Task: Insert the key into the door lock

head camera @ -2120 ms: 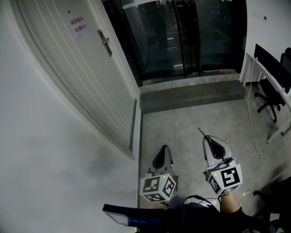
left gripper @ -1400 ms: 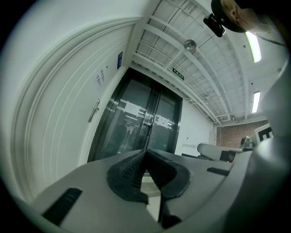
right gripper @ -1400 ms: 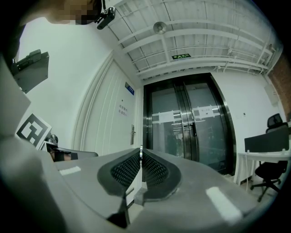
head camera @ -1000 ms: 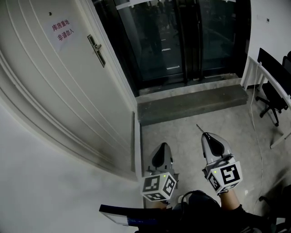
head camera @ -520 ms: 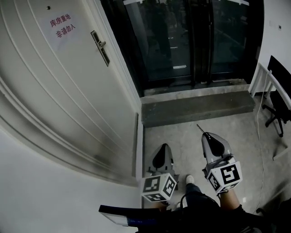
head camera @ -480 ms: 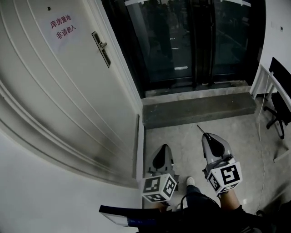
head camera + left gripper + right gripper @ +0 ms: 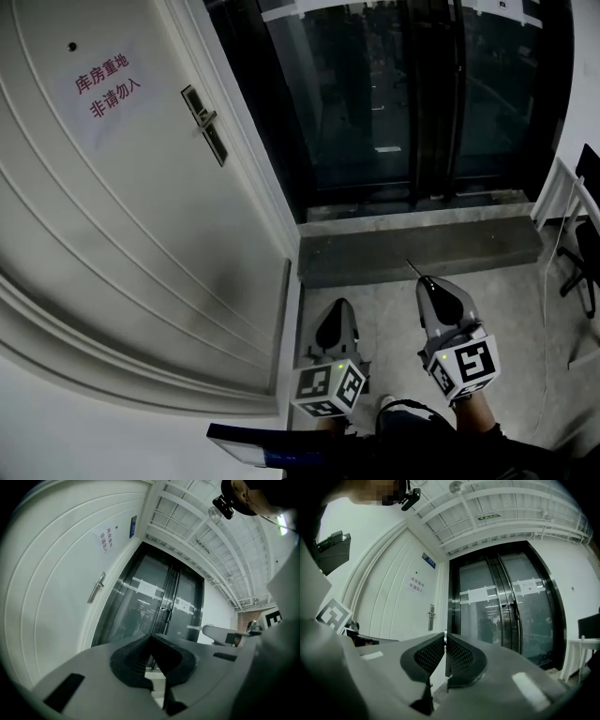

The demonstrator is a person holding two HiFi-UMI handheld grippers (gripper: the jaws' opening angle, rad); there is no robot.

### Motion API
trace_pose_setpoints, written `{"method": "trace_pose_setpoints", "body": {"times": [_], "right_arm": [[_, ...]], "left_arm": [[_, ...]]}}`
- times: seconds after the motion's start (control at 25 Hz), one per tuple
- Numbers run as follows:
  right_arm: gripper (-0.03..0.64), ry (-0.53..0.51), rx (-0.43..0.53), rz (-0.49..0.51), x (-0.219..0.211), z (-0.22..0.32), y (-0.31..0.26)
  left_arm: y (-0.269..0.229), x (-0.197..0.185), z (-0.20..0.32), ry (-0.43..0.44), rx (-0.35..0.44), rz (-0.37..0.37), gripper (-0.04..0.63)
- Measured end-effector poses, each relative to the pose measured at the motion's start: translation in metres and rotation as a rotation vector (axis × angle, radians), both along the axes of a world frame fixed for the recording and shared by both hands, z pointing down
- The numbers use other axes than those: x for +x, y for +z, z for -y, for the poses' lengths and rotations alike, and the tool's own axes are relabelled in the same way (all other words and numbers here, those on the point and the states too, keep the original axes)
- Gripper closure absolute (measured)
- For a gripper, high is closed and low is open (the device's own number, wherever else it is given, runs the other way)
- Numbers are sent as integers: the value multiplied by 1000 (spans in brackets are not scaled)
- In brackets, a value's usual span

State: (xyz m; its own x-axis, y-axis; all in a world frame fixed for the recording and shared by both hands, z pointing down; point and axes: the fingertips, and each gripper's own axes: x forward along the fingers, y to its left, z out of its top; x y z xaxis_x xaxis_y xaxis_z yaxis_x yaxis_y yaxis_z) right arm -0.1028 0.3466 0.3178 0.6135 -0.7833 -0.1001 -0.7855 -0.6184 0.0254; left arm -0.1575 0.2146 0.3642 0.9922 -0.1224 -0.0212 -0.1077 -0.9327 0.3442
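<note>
The cream door (image 7: 112,234) fills the left of the head view, with its metal lock plate and handle (image 7: 204,124) high on its right edge. The same lock plate and handle (image 7: 431,617) show far ahead in the right gripper view, and they (image 7: 97,586) sit to the left in the left gripper view. My right gripper (image 7: 427,281) is low over the floor, shut on a thin metal key (image 7: 413,270) that pokes out past the tips. The key's edge (image 7: 446,637) shows between the closed pads. My left gripper (image 7: 337,305) is shut with nothing in it, beside the door frame's foot.
A paper sign (image 7: 108,80) with red print hangs on the door. Dark glass double doors (image 7: 394,94) stand ahead behind a grey stone step (image 7: 422,248). A black office chair (image 7: 586,258) is at the right edge. Concrete floor (image 7: 389,309) lies under both grippers.
The door and glass doors have drawn nearer and larger, and the lock plate sits more to the left. Both grippers keep the same pose, the key still held.
</note>
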Motion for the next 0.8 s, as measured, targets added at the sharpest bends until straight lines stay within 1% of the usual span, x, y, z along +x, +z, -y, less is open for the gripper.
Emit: {"method": "trace_pose_setpoints", "body": {"times": [0.2, 0.4, 0.64, 0.8], "right_arm": [[604, -18, -2, 2, 42, 2, 3], [605, -15, -1, 29, 75, 4, 11], [605, -9, 4, 49, 109, 17, 17], [604, 6, -17, 59, 139, 34, 22]], "left_arm": [[4, 45, 2, -17, -11, -1, 595], [9, 76, 3, -16, -17, 5, 595], [14, 110, 17, -15, -26, 14, 595], [18, 142, 36, -4, -23, 13, 595]]}}
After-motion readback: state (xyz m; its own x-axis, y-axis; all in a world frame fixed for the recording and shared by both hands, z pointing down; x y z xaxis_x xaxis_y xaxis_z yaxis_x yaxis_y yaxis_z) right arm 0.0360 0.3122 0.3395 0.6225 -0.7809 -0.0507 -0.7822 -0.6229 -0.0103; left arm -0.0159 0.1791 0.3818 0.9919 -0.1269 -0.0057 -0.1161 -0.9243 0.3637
